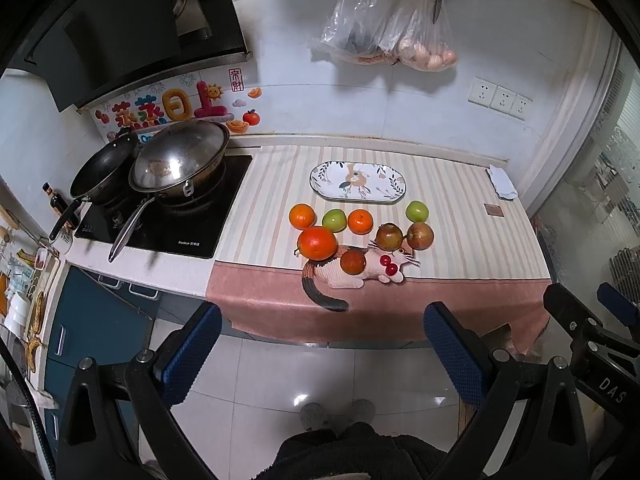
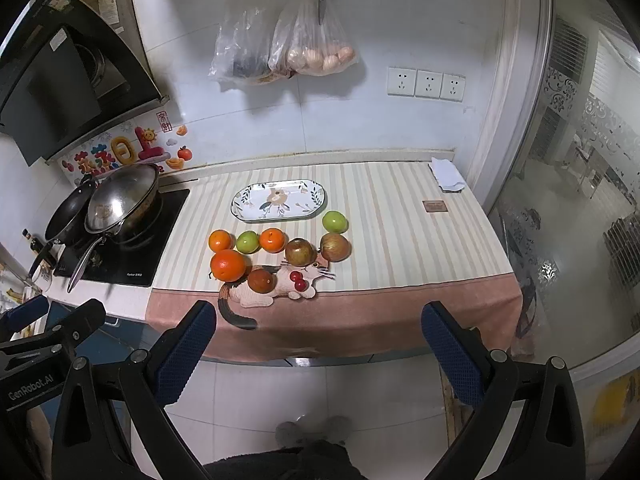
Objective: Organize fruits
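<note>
Right wrist | left tongs wide, "GenRobot.AI" | right tongs wide, empty

White tiled wall, glossy floor, blue cabinet, wall sockets

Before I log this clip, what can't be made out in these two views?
- Dark bag, both views: contents blurred behind plastic.
- Brown tag on the cloth: print too small to read.
- Wok: glare on its lid hides what is inside.
- Cat cloth toy: back partly covered by the dark red fruit.
- Left gripper and right gripper: bases cut off by the bottom edge.
</note>
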A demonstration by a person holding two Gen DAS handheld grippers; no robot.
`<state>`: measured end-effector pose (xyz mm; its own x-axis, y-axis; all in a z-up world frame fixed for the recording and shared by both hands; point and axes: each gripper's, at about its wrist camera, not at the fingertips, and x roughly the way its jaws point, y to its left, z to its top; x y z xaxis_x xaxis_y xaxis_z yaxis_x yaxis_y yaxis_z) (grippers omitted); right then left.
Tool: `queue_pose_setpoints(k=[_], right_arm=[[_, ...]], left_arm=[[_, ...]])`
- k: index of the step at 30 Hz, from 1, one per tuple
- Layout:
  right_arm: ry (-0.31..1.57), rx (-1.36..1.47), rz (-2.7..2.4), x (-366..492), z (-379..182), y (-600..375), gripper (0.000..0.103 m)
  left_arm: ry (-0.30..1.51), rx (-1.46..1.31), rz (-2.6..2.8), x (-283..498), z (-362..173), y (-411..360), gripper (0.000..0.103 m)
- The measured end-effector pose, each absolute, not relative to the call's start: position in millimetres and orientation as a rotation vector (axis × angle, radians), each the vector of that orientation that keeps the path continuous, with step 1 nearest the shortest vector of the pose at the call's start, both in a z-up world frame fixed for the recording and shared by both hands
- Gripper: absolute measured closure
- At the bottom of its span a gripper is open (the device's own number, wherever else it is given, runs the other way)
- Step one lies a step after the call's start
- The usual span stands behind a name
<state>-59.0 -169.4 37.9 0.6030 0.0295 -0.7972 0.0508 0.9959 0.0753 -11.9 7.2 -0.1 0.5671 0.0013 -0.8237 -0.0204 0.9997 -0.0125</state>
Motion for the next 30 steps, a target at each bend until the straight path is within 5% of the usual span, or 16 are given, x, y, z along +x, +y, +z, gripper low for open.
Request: queue_pose_setpoints(k=[30], right_arm=[[0.906,0.079,0.002,-84,49,-167,0.000]], left_arm=[[0.961,-0.032,0.021,-24,4,8,0.000]])
